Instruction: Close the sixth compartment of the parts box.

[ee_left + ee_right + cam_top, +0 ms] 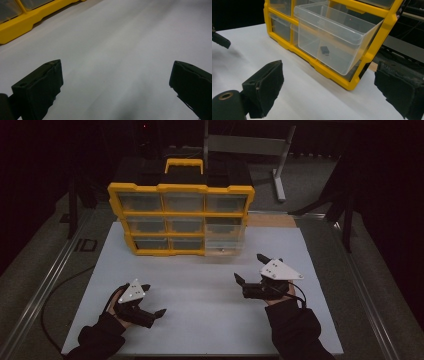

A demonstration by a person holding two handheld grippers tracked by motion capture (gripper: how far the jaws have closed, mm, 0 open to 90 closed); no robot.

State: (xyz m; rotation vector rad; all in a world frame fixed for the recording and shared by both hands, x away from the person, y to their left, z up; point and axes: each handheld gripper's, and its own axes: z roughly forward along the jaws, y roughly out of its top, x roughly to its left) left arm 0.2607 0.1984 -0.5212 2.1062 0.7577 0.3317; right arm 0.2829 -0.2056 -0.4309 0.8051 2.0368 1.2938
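left gripper [154, 300]: jaws apart, empty, over table [200, 320] | right gripper [251, 267]: jaws apart, empty, near organizer [181, 217] | drawer [332, 37] pulled out, small black part [325, 50] inside

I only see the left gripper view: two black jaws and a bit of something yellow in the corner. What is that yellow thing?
Observer: It's a yellow organizer with clear drawers, standing at the far side of the white table.
Operator: Are all the drawers shut?
Observer: No, the bottom right drawer is pulled out toward you.
Operator: Is anything inside it?
Observer: Yes, one small dark piece lies on its floor.
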